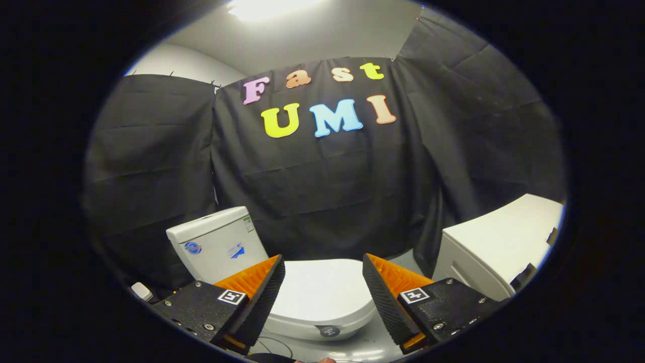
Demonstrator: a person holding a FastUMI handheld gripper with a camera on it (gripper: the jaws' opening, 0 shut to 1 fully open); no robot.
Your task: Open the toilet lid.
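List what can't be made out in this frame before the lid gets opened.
- Lid: its hinge end by the tank hidden behind the left finger.
- Tank stickers: too small to tell.
- White cabinet: cut off by the view's edge.
- Small white object on the floor: too small to identify.
- Gripper: open, above the closed lid, touching nothing.

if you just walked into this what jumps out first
The white toilet lid lies shut, seen through the gap between the two orange-and-black fingers of the open gripper. The white cistern stands behind it against the black cloth wall, and a white cabinet sits off to the other side.
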